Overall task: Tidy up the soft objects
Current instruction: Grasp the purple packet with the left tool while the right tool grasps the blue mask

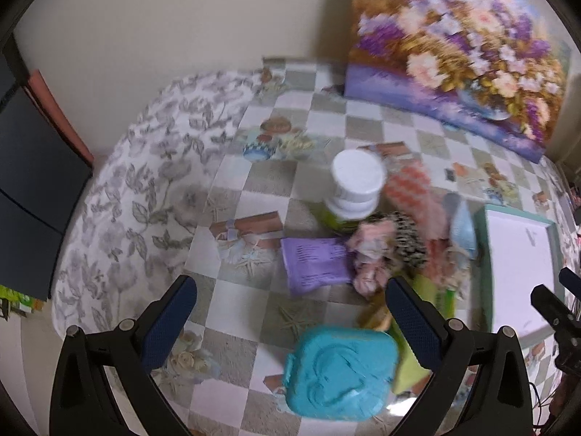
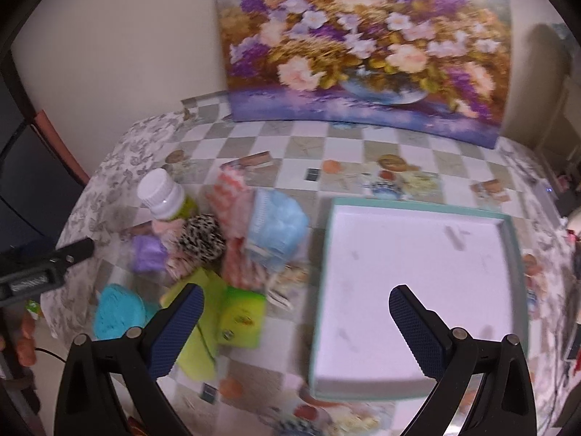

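A pile of soft things lies on the checked tablecloth: a black-and-white speckled scrunchie, a pink floral cloth, an orange-and-white checked cloth, a light blue pouf and yellow-green cloths. A shallow white box with a teal rim stands right of the pile. My left gripper is open and empty, above a teal case. My right gripper is open and empty, over the box's left edge.
A green bottle with a white cap stands by the pile. A purple packet lies beside it. A flower painting leans on the wall at the back. The table's left edge drops off under a leaf-print cloth.
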